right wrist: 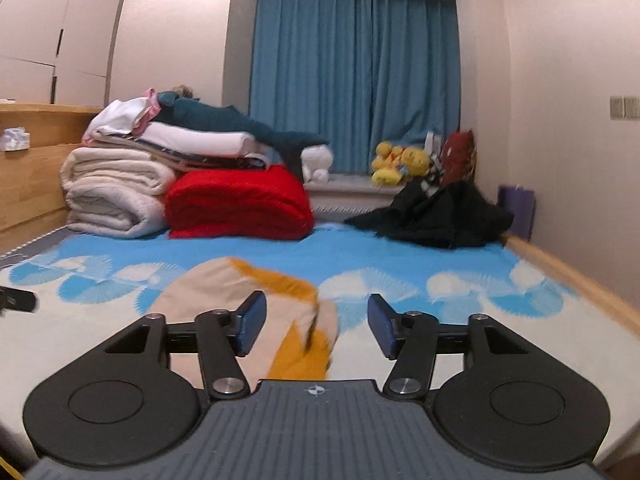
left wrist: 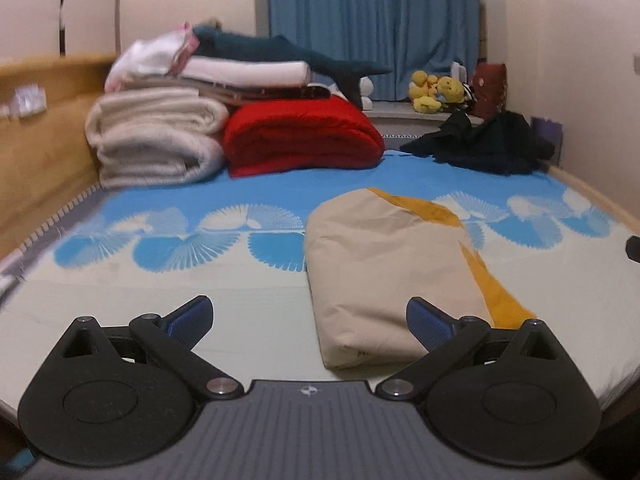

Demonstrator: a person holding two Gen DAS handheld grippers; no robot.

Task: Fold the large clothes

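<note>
A folded beige garment with mustard-yellow patches (left wrist: 384, 276) lies on the blue-and-white bed sheet (left wrist: 160, 280). My left gripper (left wrist: 310, 316) hovers over the near end of the bed, jaws spread wide, nothing between the blue pads (left wrist: 192, 316); the garment's near end shows beyond the right pad. In the right wrist view the same garment (right wrist: 248, 304) lies just ahead. My right gripper (right wrist: 316, 324) stands open above it, with no pad touching the cloth. The tip of the left gripper (right wrist: 16, 300) shows at the left edge.
Stacked cream blankets (left wrist: 156, 136), a red blanket (left wrist: 300, 136) and white folded linen with a teal plush shark (left wrist: 280, 52) fill the far left. A dark heap of clothes (left wrist: 484, 144) lies far right. Yellow plush toys (right wrist: 400, 164) sit on the sill by blue curtains. Wooden headboard on the left, wall on the right.
</note>
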